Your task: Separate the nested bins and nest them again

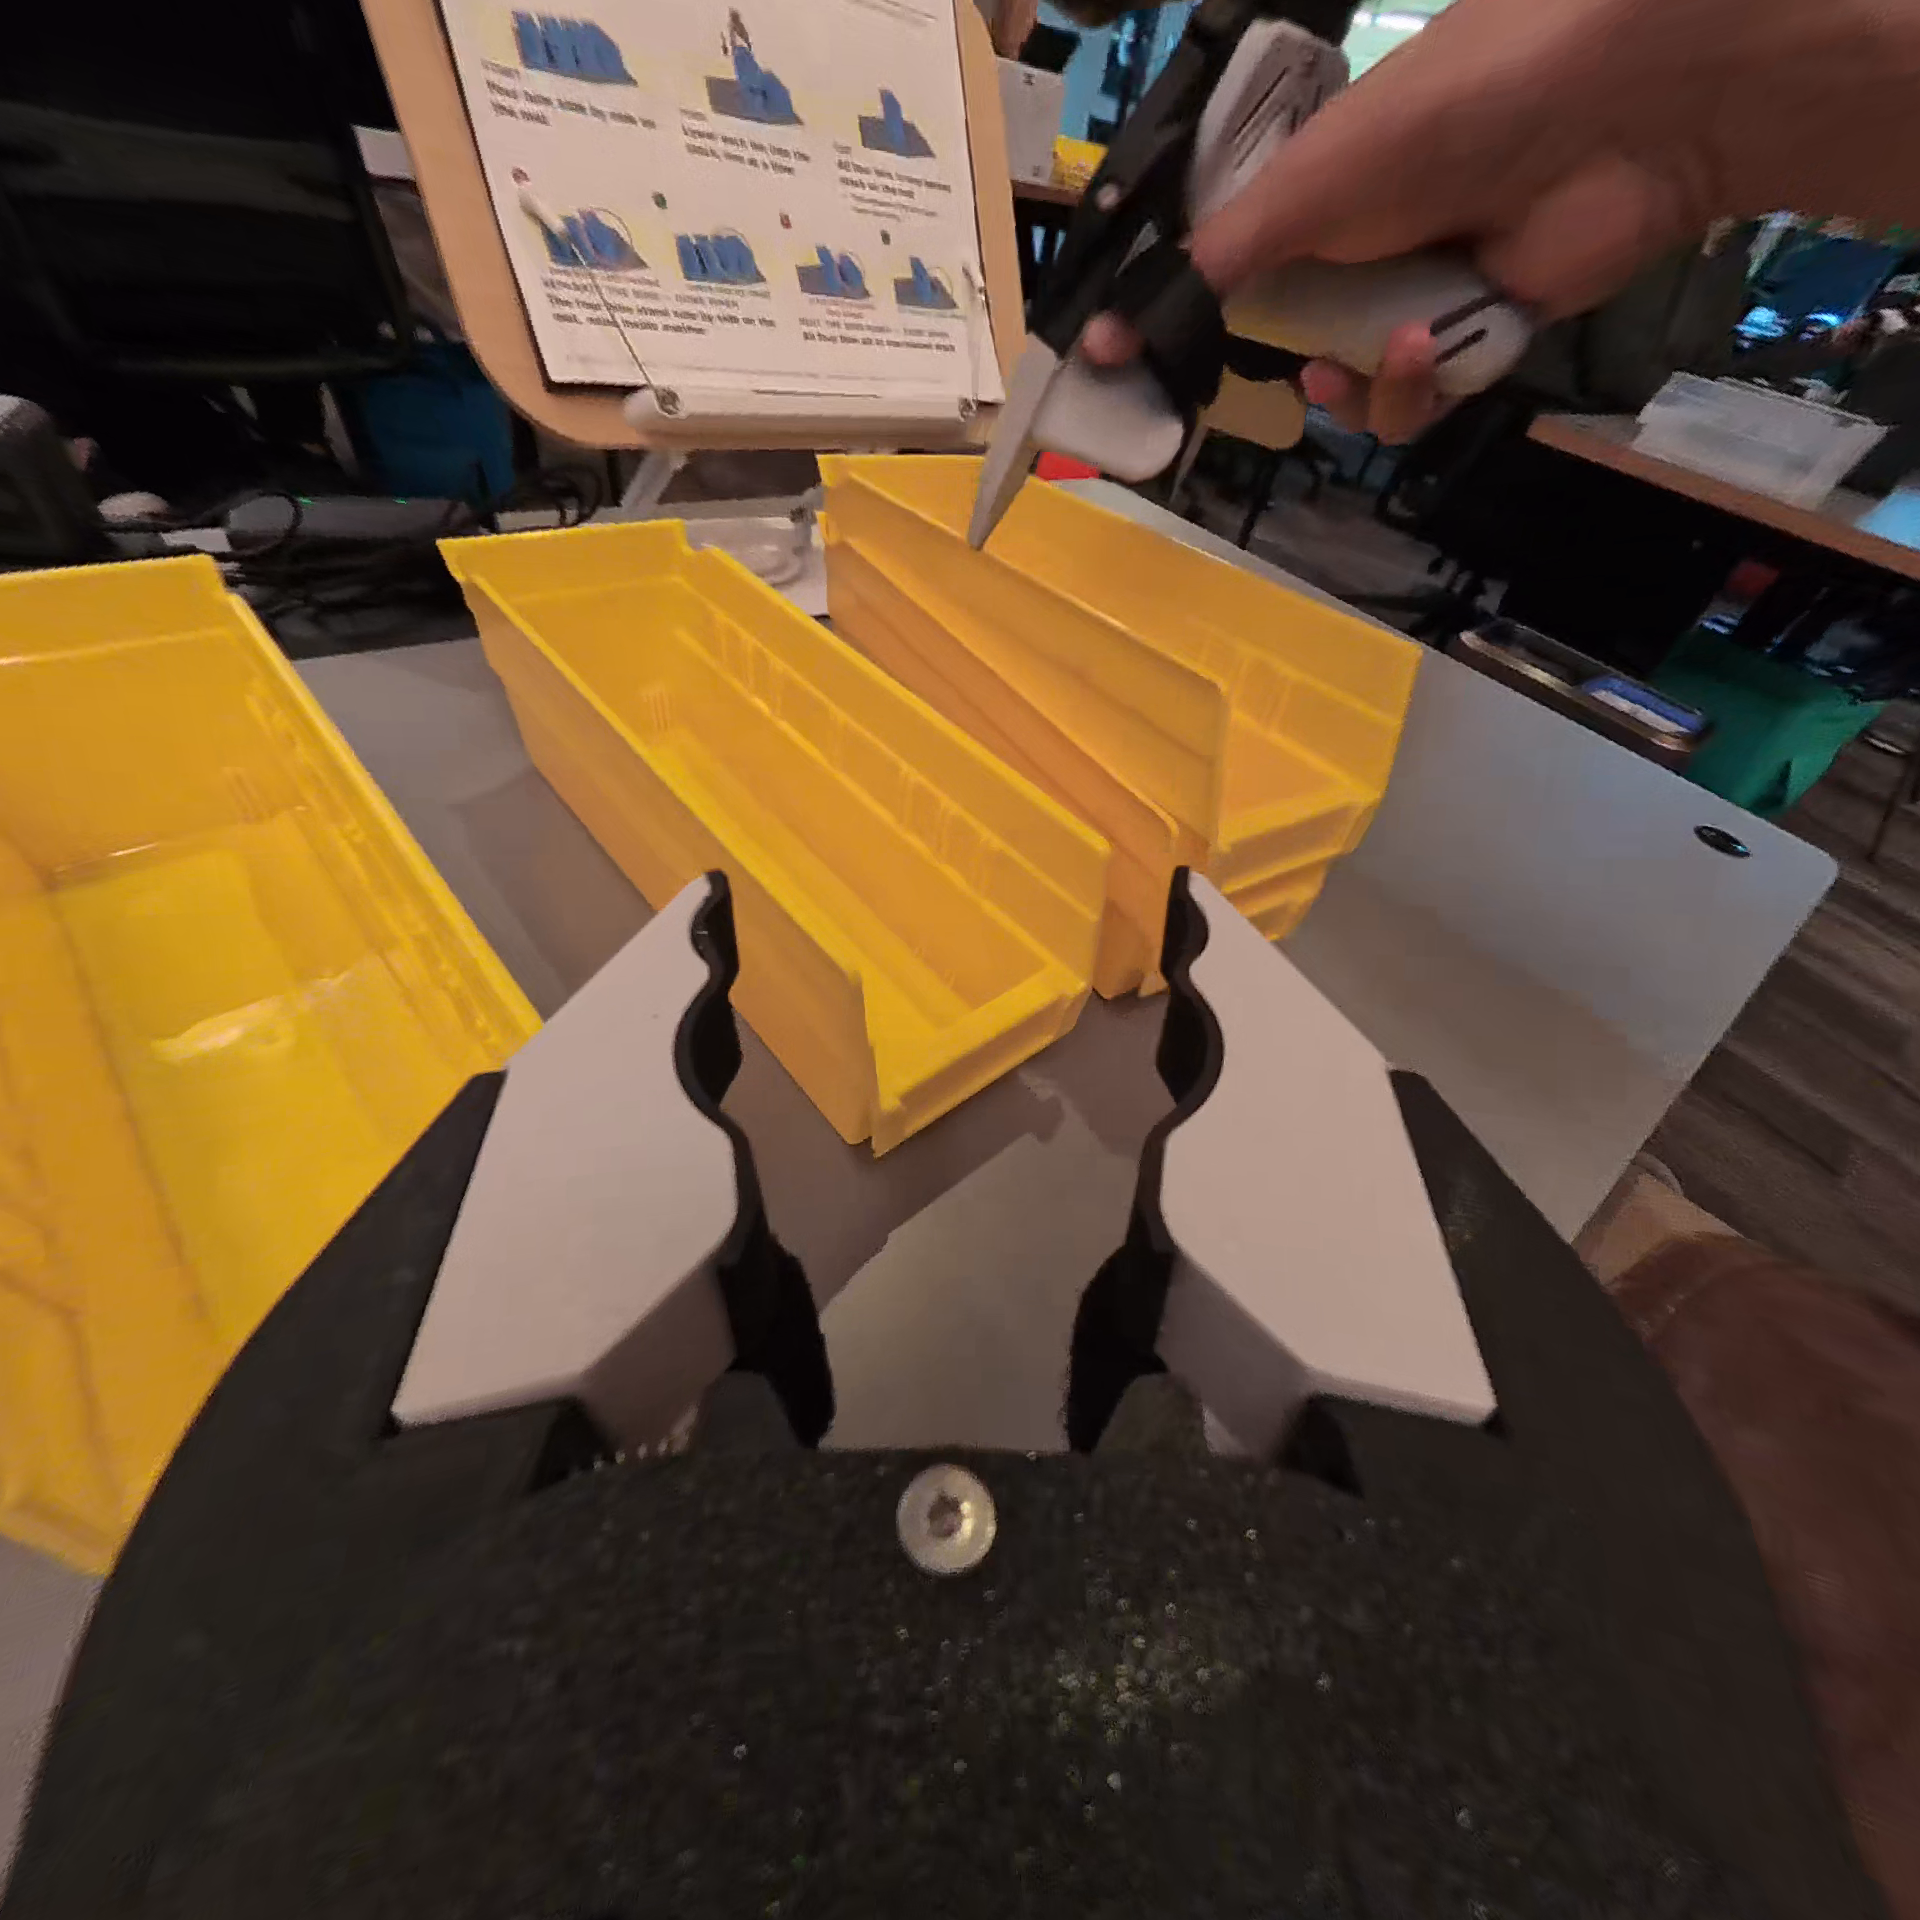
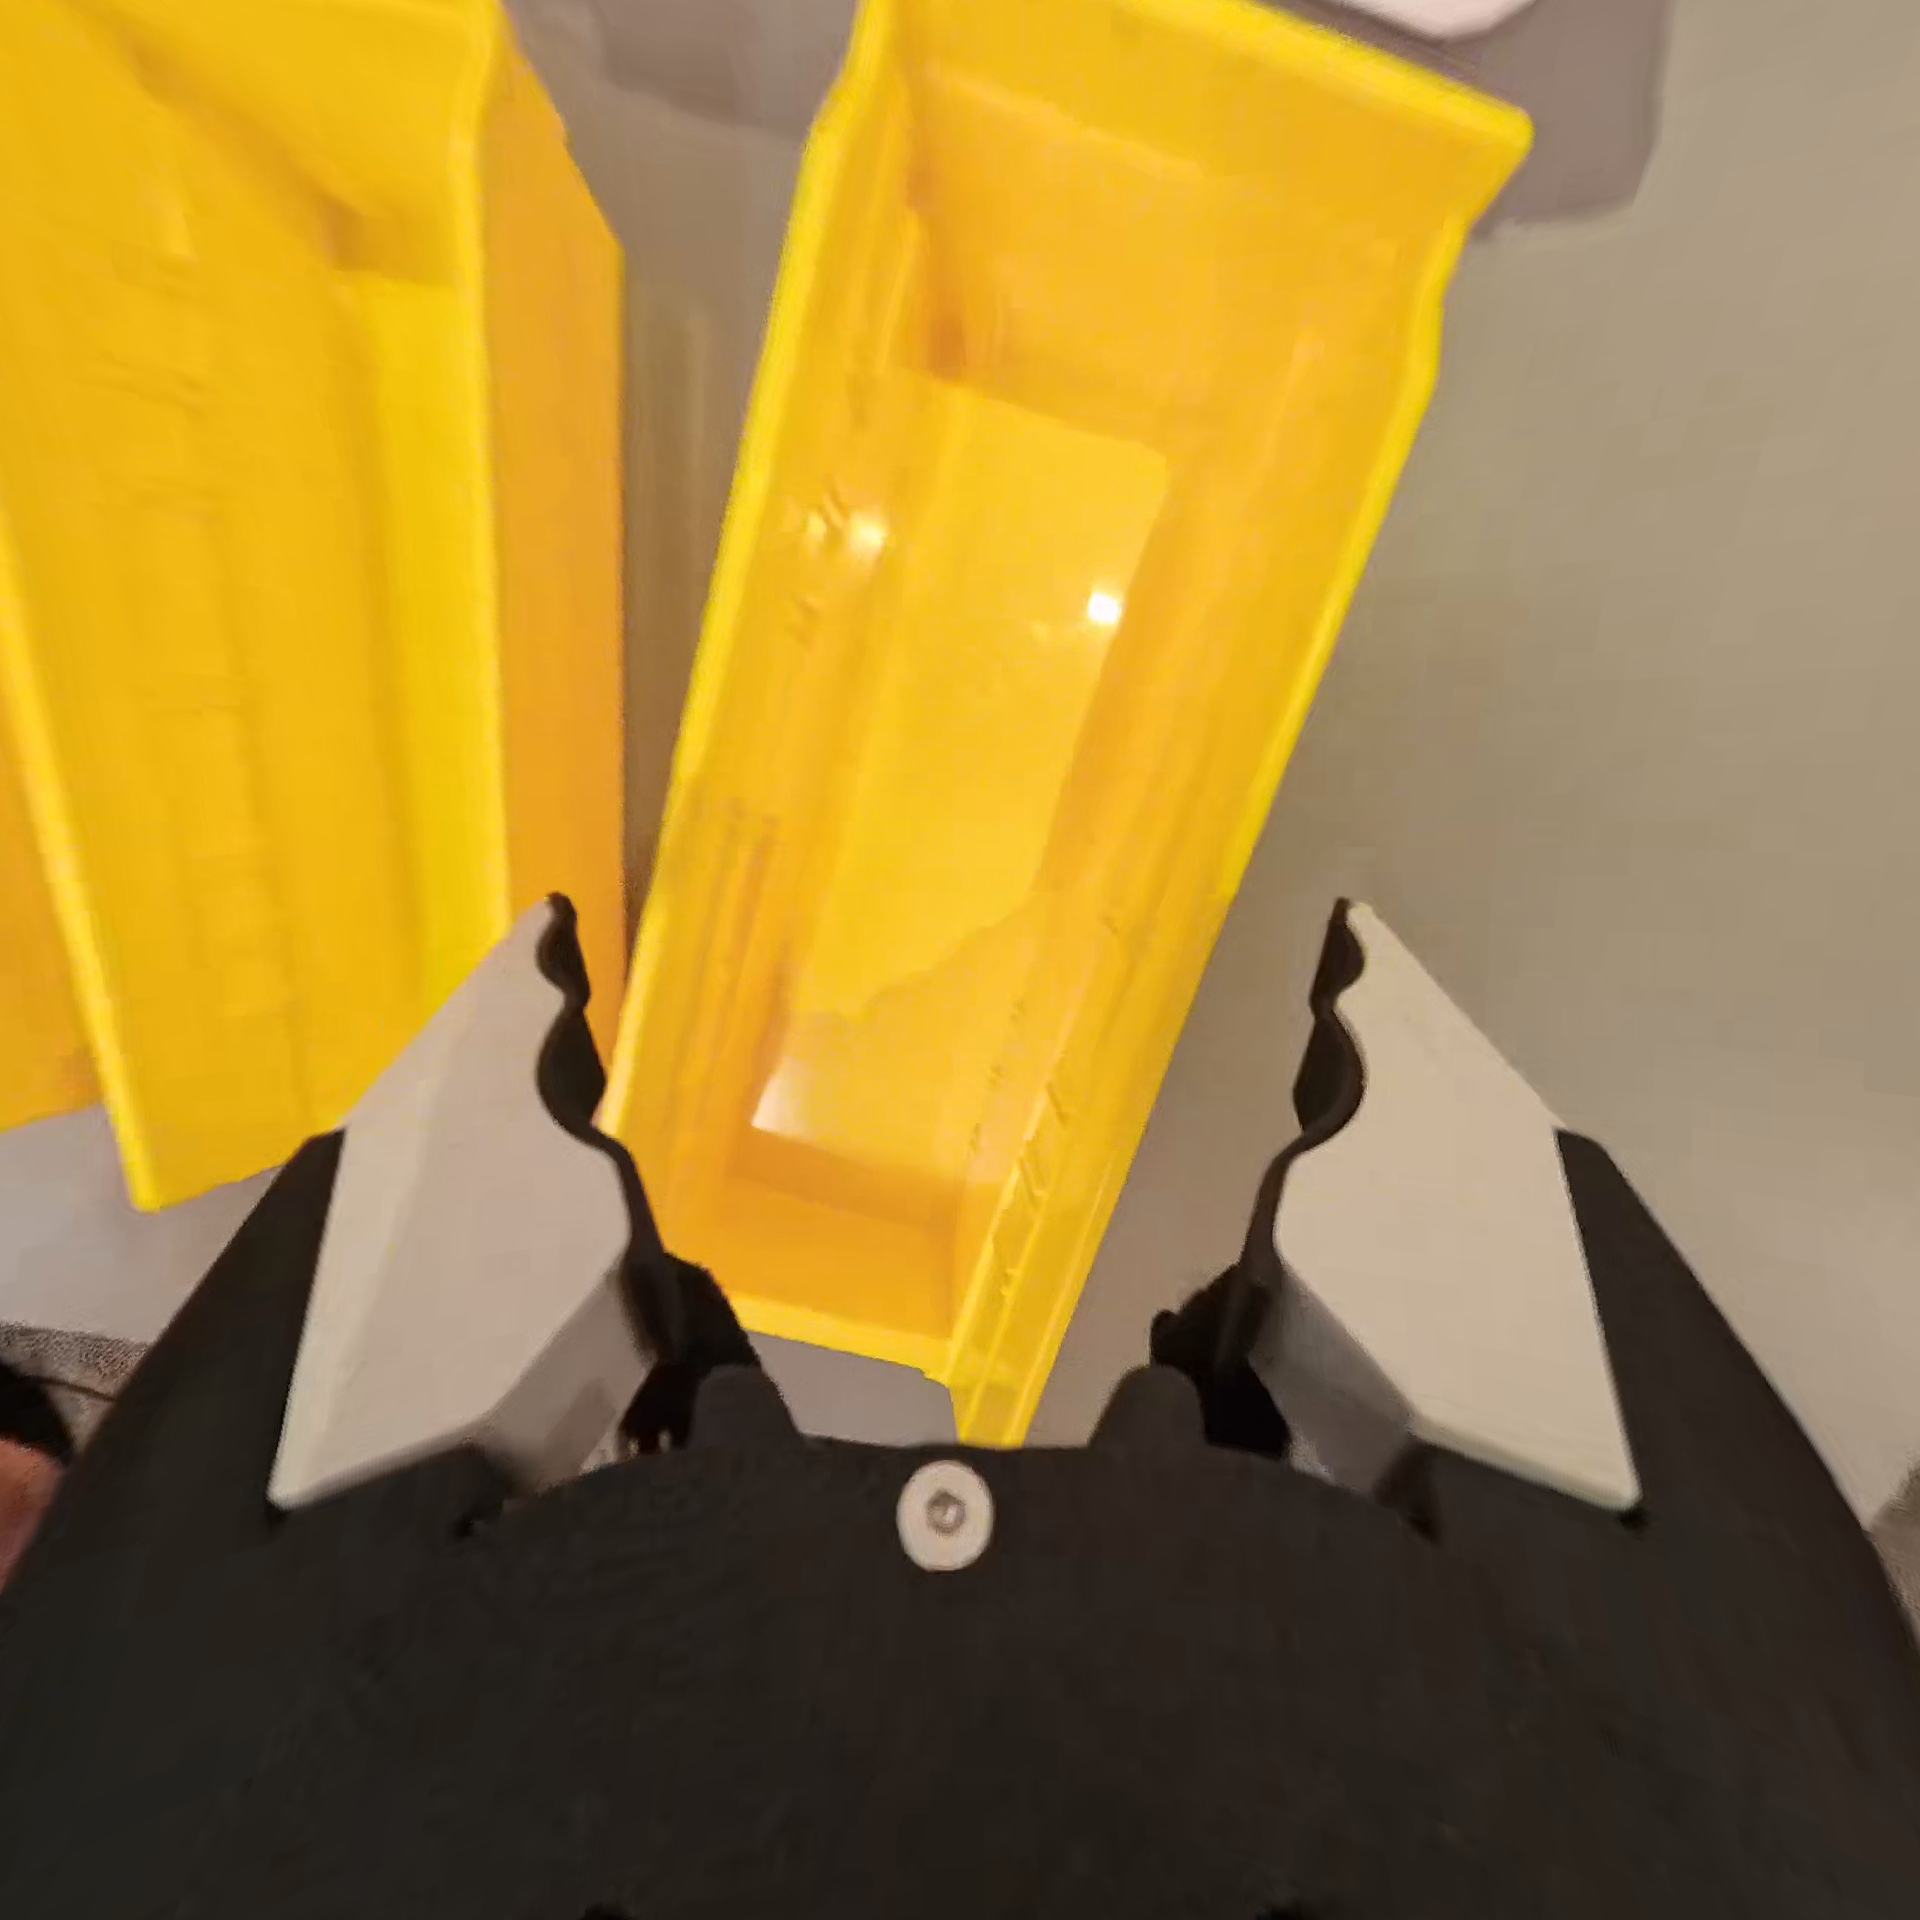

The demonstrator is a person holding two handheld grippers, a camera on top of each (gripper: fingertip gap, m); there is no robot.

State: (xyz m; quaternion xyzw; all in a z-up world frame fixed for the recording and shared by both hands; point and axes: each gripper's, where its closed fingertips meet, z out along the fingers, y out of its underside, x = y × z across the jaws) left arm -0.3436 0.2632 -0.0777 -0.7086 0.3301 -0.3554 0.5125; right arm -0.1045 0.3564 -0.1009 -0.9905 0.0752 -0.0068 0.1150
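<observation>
Three groups of yellow bins stand on the grey table (image 1: 1507, 831): a single bin (image 1: 208, 935) at the left, a single bin (image 1: 810, 810) in the middle, and a nested stack (image 1: 1195, 707) at the right. My left gripper (image 1: 945, 914) is open and empty, just before the middle bin's near end. My right gripper (image 1: 1039, 478), held in a hand, is open above the far end of the stack. In the right wrist view the right gripper (image 2: 945, 914) is open, with a yellow bin (image 2: 987, 727) under the gap between its fingers and another bin (image 2: 260, 571) to the left.
A board with an instruction sheet (image 1: 727, 208) stands behind the bins. Cables and a white object (image 1: 769, 556) lie at the table's back. The table's right edge (image 1: 1704, 1039) drops to a wood floor. Other tables with boxes (image 1: 1756, 436) stand at the far right.
</observation>
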